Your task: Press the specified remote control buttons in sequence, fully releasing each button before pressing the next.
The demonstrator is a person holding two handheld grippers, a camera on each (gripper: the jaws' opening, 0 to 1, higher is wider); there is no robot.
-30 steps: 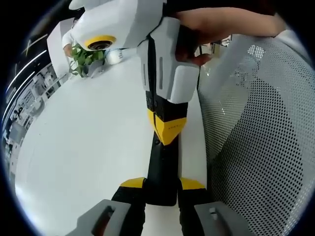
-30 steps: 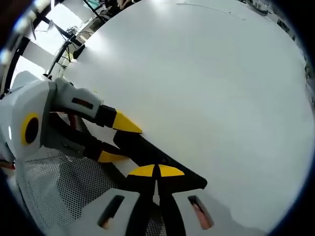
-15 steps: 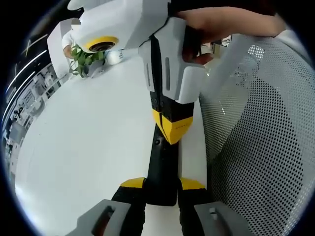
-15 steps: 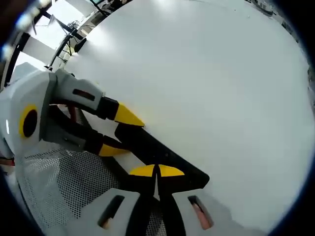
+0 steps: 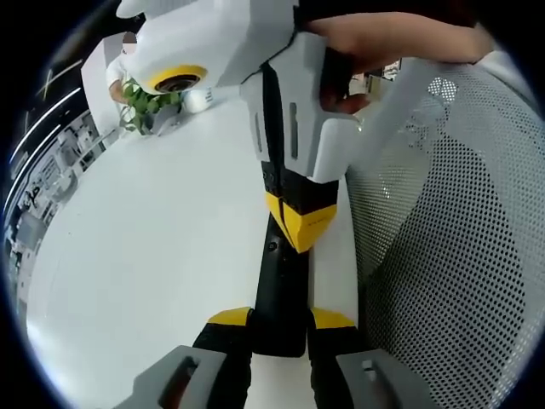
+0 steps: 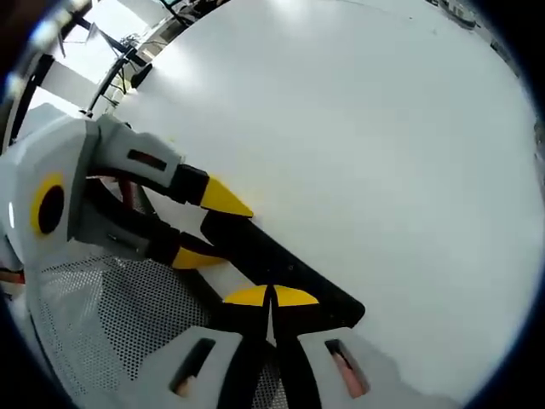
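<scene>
The left gripper (image 5: 279, 322) clamps the near end of the remote (image 5: 281, 294), a long black bar lying on the white table (image 5: 145, 264), with one yellow tip on either side of it. In the right gripper view the same gripper (image 6: 213, 228) comes in from the left, its two yellow tips straddling the remote's (image 6: 272, 268) end.

The right gripper (image 6: 271, 296) has its jaws pressed together, yellow tips meeting with no gap, and they sit on the remote's top face. In the left gripper view this gripper (image 5: 302, 228) points down onto the remote about midway along it, tips touching the black surface just beside a small round button (image 5: 272, 247). A hand (image 5: 383, 43) holds its white body.

No lettering on the remote can be read.

A perforated white chair back (image 5: 451, 239) stands beside the table edge. At the far end of the table sits a green plant (image 5: 145, 102) and a small white round thing (image 5: 197, 98).
</scene>
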